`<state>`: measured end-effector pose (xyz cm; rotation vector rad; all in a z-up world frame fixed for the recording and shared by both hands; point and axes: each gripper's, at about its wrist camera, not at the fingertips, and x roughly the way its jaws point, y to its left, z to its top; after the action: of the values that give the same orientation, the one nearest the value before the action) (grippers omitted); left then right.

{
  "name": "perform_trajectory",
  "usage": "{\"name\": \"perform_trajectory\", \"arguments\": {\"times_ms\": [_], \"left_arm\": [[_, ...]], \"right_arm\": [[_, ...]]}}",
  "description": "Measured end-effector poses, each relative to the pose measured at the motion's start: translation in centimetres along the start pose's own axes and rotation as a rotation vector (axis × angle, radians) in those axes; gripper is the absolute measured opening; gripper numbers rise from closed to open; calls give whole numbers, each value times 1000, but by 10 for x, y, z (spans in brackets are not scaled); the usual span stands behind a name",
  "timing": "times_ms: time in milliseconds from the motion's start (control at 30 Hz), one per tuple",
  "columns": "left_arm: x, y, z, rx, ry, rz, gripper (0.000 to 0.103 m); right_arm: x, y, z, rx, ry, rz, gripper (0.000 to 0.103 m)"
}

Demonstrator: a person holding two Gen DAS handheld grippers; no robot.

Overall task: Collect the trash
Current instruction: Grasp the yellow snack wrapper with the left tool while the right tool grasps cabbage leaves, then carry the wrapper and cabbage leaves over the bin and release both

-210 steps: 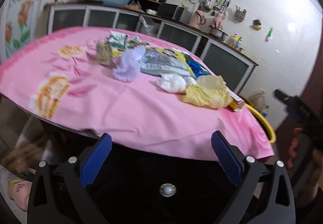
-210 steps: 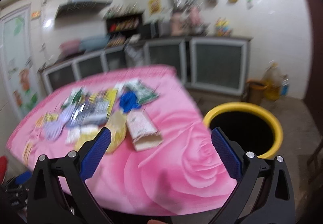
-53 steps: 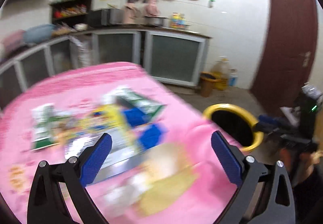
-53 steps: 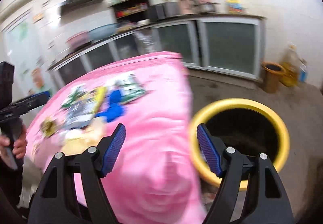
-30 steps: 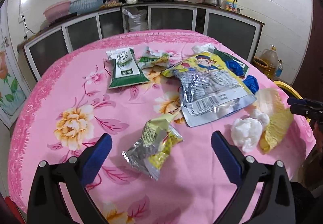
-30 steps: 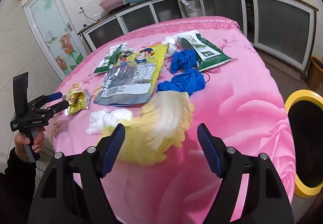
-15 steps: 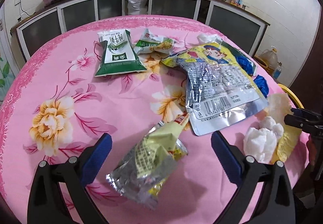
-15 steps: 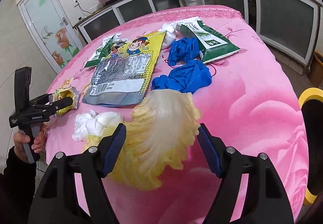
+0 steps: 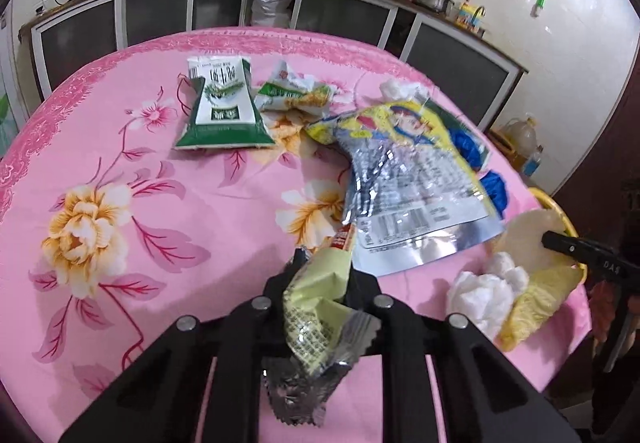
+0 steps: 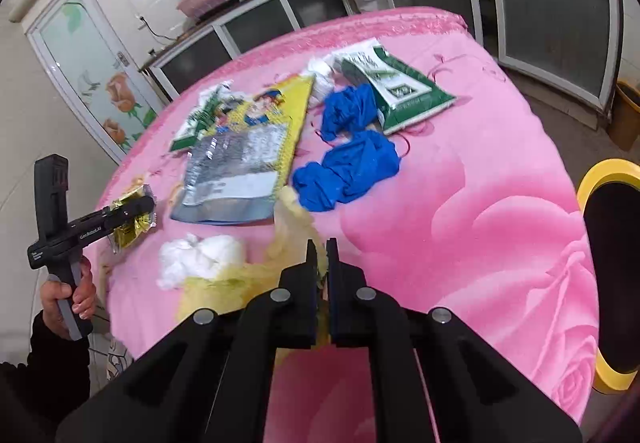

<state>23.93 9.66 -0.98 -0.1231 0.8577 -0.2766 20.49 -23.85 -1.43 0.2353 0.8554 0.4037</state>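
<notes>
Trash lies on a pink flowered tablecloth (image 9: pixel 120 171). My left gripper (image 9: pixel 320 271) is shut on a crumpled yellow-green snack wrapper (image 9: pixel 316 307), which also shows in the right wrist view (image 10: pixel 132 221). My right gripper (image 10: pixel 321 247) is shut on a pale yellow cabbage leaf (image 10: pixel 292 231), which also shows in the left wrist view (image 9: pixel 536 283). A white tissue wad (image 10: pixel 200 255) lies beside the leaf. The yellow-rimmed trash bin (image 10: pixel 608 267) stands by the table's right edge.
A large foil snack bag (image 9: pixel 404 195), green packets (image 9: pixel 220 111) (image 10: pixel 396 87) and blue gloves (image 10: pixel 348 167) lie across the table. Kitchen cabinets (image 9: pixel 320 11) line the far wall. A small orange bin (image 10: pixel 626 111) stands on the floor.
Both grippers went from open to shut: the left has closed on the snack wrapper, the right on the cabbage leaf. Both moved closer to the table.
</notes>
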Motion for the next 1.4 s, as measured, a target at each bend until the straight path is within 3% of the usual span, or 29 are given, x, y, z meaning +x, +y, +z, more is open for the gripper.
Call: {"name": "perform_trajectory", "arguments": {"times_ms": [433, 767, 1033, 1400], "left_arm": [[-61, -17, -3, 29, -103, -1, 15], [-85, -45, -4, 82, -139, -20, 15], [-74, -80, 4, 137, -118, -63, 15], [-36, -183, 39, 283, -98, -210, 15]], "right_arm": [[-84, 13, 15, -28, -196, 10, 5], [-120, 2, 9, -18, -253, -38, 5], [-143, -26, 4, 19, -287, -97, 5], [-195, -89, 5, 88, -362, -269, 5]]}}
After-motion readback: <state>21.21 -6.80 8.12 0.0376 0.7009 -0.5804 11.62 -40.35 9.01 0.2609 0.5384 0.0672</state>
